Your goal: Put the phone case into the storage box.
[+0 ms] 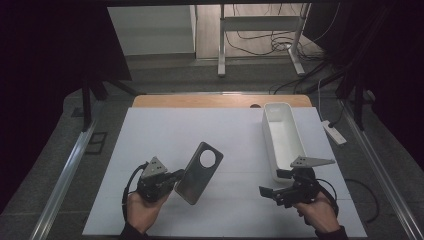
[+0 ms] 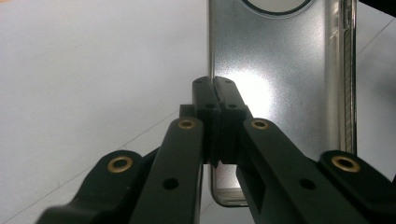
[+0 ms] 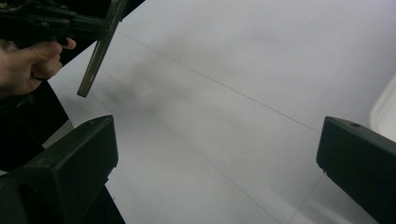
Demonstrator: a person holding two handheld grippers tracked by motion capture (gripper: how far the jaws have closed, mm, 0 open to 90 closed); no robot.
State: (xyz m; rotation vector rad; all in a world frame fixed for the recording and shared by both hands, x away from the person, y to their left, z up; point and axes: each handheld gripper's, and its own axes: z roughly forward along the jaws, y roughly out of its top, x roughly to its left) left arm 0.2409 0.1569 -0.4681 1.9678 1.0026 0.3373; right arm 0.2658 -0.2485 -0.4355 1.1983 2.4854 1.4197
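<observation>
The left tongs [image 1: 176, 176] pinch the phone case [image 1: 199, 173] by its thin edge near the table's front edge; it seems light, slippery and bendy. The right tongs [image 1: 272, 188] stand wide, empty.

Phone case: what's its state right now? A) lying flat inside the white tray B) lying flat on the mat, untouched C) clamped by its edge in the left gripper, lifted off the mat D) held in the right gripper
C: the left gripper has its jaws shut on the edge of the phone case, which is tilted above the mat; the right gripper is open with nothing between its jaws.
</observation>
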